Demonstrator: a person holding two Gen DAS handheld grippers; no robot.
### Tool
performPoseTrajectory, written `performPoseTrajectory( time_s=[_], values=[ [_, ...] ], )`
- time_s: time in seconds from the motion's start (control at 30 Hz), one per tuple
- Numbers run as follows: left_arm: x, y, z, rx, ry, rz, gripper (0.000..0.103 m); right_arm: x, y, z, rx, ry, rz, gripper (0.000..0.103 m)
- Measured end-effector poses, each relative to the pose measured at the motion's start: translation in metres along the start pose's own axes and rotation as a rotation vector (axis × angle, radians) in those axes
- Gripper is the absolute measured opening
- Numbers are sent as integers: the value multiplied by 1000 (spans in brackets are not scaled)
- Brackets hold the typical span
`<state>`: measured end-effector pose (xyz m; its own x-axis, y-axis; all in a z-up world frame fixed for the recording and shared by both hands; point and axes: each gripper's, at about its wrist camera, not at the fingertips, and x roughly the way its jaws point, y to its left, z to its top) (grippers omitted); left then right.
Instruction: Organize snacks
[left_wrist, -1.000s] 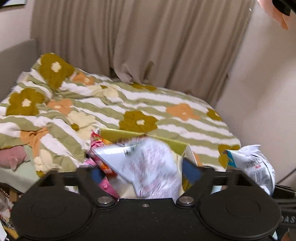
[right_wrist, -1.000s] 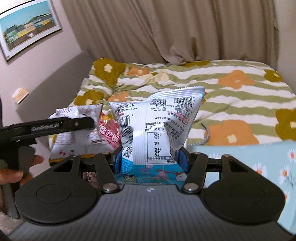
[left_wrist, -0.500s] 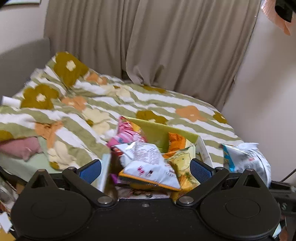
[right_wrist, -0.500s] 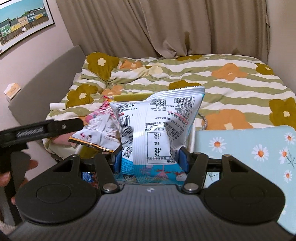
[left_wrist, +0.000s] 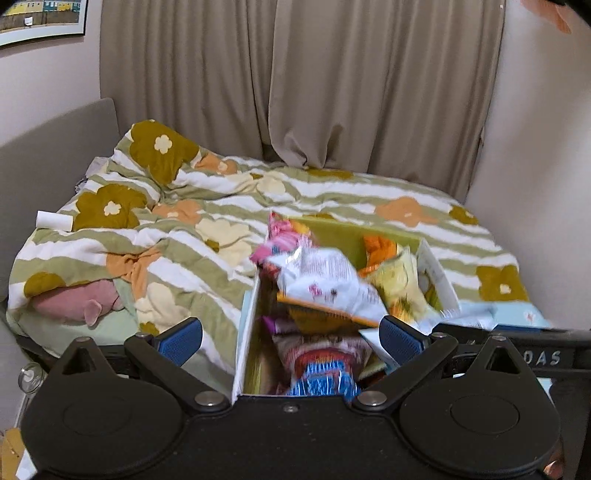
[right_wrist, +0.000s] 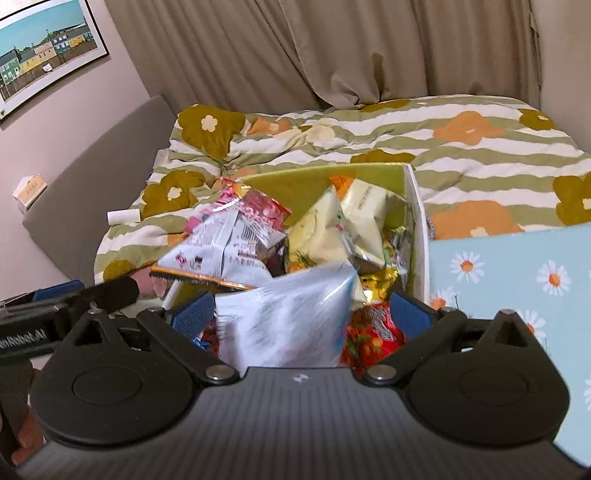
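One box (right_wrist: 416, 221), many snack bags; two tools spread.

box (right_wrist: 415, 206) heaped with snack bags (right_wrist: 325, 229), bedspread (left_wrist: 155, 236) left lies open

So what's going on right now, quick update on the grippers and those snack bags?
Right gripper opening, white-and-blue bag dropping free between the fingers. Left gripper open, empty. Box already heaped with snacks. Nothing in the way.
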<state>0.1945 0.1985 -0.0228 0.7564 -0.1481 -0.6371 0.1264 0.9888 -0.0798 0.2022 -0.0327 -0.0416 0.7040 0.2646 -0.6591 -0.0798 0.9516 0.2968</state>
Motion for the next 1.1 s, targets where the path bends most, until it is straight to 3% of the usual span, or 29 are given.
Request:
performPoseTrajectory(
  time_s=[0.13, 0.27, 0.53, 0.67, 0.83, 1.1],
  values=[
    [-4, -9, -6, 18, 6, -1, 103, -9, -7, -4, 9, -11, -5, 103],
    [-20, -24, -6, 35, -37, 7, 103, -31, -14, -1, -9, -55, -7, 103],
    [-80, -79, -8, 55, -136, 13, 103, -113, -40, 0, -93, -152, -41, 103],
    [-105, -112, -23, 107, -166, 47, 103, -159, -59, -9, -117, -176, -105, 103],
    [-126, -139, -47, 142, -184, 71, 103, -195, -81, -29, -117, -167, -187, 103],
    [-139, -159, -74, 154, -170, 96, 103, -210, -108, -69, -93, -99, -268, 103]
  ],
)
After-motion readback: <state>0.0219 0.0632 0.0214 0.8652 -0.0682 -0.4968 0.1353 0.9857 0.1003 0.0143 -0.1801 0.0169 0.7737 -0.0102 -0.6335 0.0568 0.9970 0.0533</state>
